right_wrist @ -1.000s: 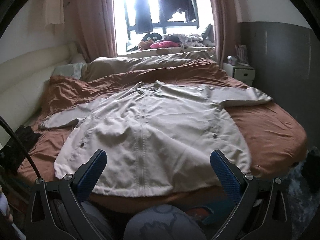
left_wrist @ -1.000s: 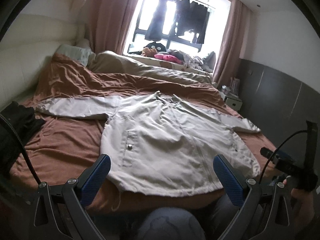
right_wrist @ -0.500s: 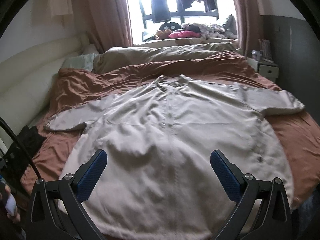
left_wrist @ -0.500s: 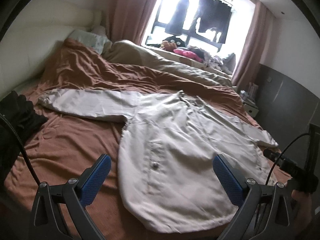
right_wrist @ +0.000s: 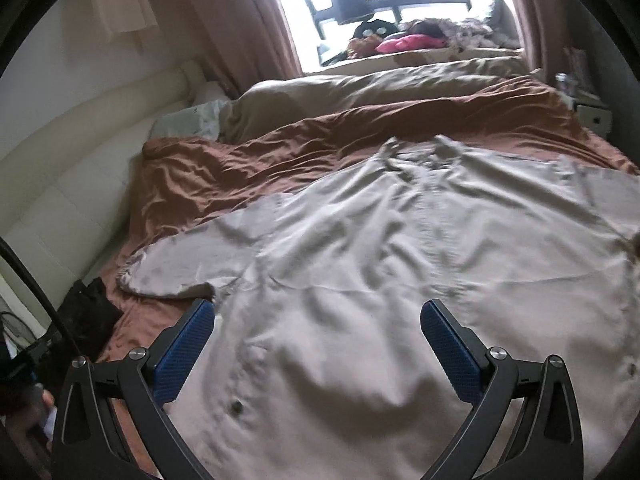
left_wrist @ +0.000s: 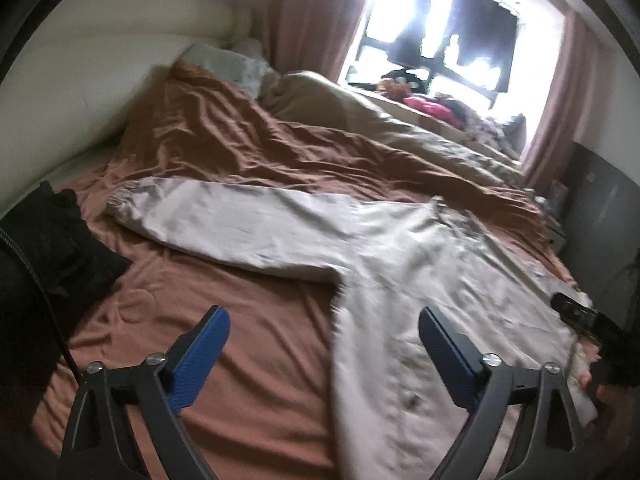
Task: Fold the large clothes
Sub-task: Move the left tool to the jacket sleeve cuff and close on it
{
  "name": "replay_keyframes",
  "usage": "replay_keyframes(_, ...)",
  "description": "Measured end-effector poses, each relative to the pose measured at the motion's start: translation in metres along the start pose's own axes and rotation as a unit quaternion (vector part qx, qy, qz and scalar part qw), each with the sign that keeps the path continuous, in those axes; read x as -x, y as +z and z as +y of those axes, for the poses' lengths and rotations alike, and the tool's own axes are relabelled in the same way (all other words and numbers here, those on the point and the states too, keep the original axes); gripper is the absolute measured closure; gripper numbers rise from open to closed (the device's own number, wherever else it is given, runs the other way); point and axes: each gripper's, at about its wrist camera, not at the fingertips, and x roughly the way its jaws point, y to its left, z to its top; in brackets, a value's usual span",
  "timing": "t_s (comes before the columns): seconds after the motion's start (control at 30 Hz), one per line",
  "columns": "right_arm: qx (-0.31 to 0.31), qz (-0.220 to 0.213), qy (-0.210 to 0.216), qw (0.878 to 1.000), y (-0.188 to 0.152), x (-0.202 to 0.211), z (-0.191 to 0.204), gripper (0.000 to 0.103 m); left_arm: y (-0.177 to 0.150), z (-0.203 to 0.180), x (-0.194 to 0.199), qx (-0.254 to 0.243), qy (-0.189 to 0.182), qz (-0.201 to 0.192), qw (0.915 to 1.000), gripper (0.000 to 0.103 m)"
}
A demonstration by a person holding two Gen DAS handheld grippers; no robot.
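A large beige jacket lies flat, front up, on the brown bed sheet, its left sleeve stretched out to the left. My left gripper is open and empty, above the sheet beside the jacket's left side seam, below the armpit. In the right wrist view the jacket fills most of the frame. My right gripper is open and empty, low over the jacket's lower left front near a snap button.
A black garment lies at the bed's left edge. A bunched brown and beige duvet lies across the far bed. A white padded headboard is on the left, a nightstand at the far right, and clutter on the window sill.
Both grippers have moved forward and down toward the bed. The left one has swung left toward the sleeve. The right one now hovers over the jacket's body. The jacket has not moved.
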Motion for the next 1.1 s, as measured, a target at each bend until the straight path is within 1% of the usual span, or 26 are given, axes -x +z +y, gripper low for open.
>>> replay_keyframes(0.03, 0.000, 0.003, 0.004, 1.000, 0.002, -0.008, 0.001, 0.000, 0.005, 0.009, -0.010, 0.004, 0.009, 0.004, 0.9999, 0.017)
replay_keyframes(0.07, 0.000, 0.008, 0.006, 1.000, 0.004, -0.020, 0.001, 0.000, 0.009, 0.014, -0.016, 0.006, 0.015, 0.007, 0.9998, 0.020)
replay_keyframes(0.13, 0.003, 0.017, 0.006, 1.000, 0.008, -0.034, 0.001, 0.007, 0.018, 0.029, -0.033, 0.013, 0.033, 0.010, 0.9993, 0.020)
replay_keyframes(0.2, 0.002, 0.028, 0.008, 1.000, 0.014, -0.050, 0.002, 0.009, 0.026, 0.043, -0.046, 0.018, 0.046, 0.013, 0.9987, 0.021)
replay_keyframes(0.23, 0.001, 0.031, 0.009, 0.999, 0.018, -0.056, 0.005, 0.012, 0.029, 0.050, -0.052, 0.021, 0.051, 0.014, 0.9984, 0.022)
replay_keyframes(0.3, 0.001, 0.041, 0.010, 0.999, 0.024, -0.068, 0.007, 0.016, 0.039, 0.069, -0.067, 0.034, 0.064, 0.015, 0.9973, 0.027)
replay_keyframes(0.37, 0.002, 0.051, 0.012, 0.999, 0.031, -0.082, 0.011, 0.017, 0.046, 0.082, -0.076, 0.044, 0.074, 0.015, 0.9961, 0.029)
replay_keyframes(0.4, 0.002, 0.054, 0.007, 0.999, 0.035, -0.091, 0.013, 0.019, 0.050, 0.091, -0.083, 0.049, 0.082, 0.014, 0.9953, 0.030)
replay_keyframes(0.43, 0.003, 0.056, 0.007, 0.998, 0.037, -0.095, 0.014, 0.024, 0.053, 0.097, -0.088, 0.052, 0.087, 0.015, 0.9948, 0.031)
replay_keyframes(0.5, 0.006, 0.065, 0.014, 0.998, 0.041, -0.111, 0.020, 0.028, 0.059, 0.111, -0.100, 0.061, 0.100, 0.021, 0.9929, 0.035)
replay_keyframes(0.6, 0.015, 0.069, 0.008, 0.997, 0.043, -0.132, 0.026, 0.033, 0.065, 0.134, -0.121, 0.088, 0.112, 0.034, 0.9892, 0.043)
replay_keyframes(0.67, 0.017, 0.068, 0.001, 0.998, 0.041, -0.145, 0.028, 0.034, 0.067, 0.146, -0.134, 0.103, 0.115, 0.047, 0.9870, 0.043)
replay_keyframes(0.73, 0.007, 0.085, 0.004, 0.996, 0.037, -0.158, 0.026, 0.041, 0.068, 0.155, -0.146, 0.114, 0.122, 0.062, 0.9840, 0.043)
replay_keyframes(0.87, -0.004, 0.103, -0.013, 0.995, 0.031, -0.174, 0.022, 0.042, 0.068, 0.170, -0.169, 0.132, 0.137, 0.081, 0.9784, 0.043)
replay_keyframes(1.0, -0.011, 0.111, -0.018, 0.994, 0.029, -0.180, 0.020, 0.042, 0.063, 0.182, -0.194, 0.164, 0.141, 0.091, 0.9720, 0.043)
replay_keyframes(1.07, -0.012, 0.111, -0.017, 0.994, 0.029, -0.179, 0.019, 0.042, 0.058, 0.186, -0.206, 0.175, 0.154, 0.103, 0.9670, 0.043)
replay_keyframes(1.1, -0.018, 0.111, -0.012, 0.994, 0.029, -0.180, 0.017, 0.045, 0.056, 0.188, -0.211, 0.176, 0.165, 0.107, 0.9647, 0.043)
